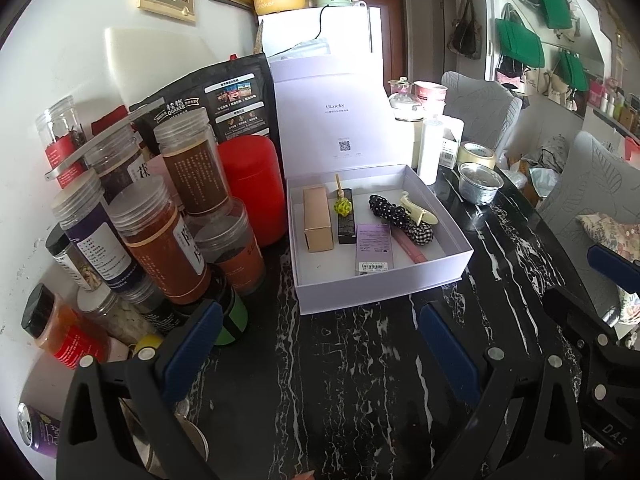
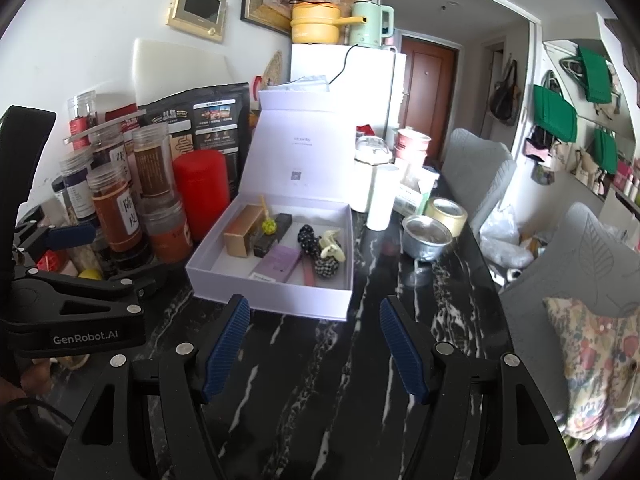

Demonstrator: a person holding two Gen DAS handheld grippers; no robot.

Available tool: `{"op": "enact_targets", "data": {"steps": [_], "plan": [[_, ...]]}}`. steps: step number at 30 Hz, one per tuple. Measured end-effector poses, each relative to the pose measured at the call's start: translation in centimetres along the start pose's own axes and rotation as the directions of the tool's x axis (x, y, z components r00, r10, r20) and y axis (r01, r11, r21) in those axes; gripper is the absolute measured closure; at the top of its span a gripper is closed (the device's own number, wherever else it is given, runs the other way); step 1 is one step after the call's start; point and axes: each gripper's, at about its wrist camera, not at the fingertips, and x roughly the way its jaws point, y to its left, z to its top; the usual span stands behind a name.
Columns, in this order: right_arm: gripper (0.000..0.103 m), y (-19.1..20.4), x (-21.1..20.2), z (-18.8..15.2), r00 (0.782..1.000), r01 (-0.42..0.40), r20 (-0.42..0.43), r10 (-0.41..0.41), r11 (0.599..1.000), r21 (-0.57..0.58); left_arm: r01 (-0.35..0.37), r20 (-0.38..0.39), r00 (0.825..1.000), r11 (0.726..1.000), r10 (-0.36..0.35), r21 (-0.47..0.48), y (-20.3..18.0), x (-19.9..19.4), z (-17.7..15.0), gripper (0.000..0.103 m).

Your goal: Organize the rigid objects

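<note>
box (image 1: 380,296) near edge clear | grippers (image 2: 314,344) apart, seemingly empty

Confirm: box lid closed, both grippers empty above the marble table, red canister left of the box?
Not quite: the box lid stands open, as the right wrist view shows. Both the left gripper and right gripper are empty; the red canister sits left.

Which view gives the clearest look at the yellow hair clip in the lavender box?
The left wrist view: the yellow hair clip lies in full outline on the polka-dot scrunchie in the lavender box. In the right wrist view the clip is smaller, foreshortened, and overlaps the scrunchies, so its shape is harder to read.
</note>
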Motion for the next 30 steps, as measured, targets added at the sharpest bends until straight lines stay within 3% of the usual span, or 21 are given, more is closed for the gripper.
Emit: {"op": "enact_targets", "data": {"steps": [30], "plan": [[0.034,-0.9,0.6,-0.2,0.999,0.034,-0.016,-0.034,0.999,0.016,0.000,-0.024,1.000,0.999,0.001,0.049,-1.2,0.9,-0.4,0.002]]}}
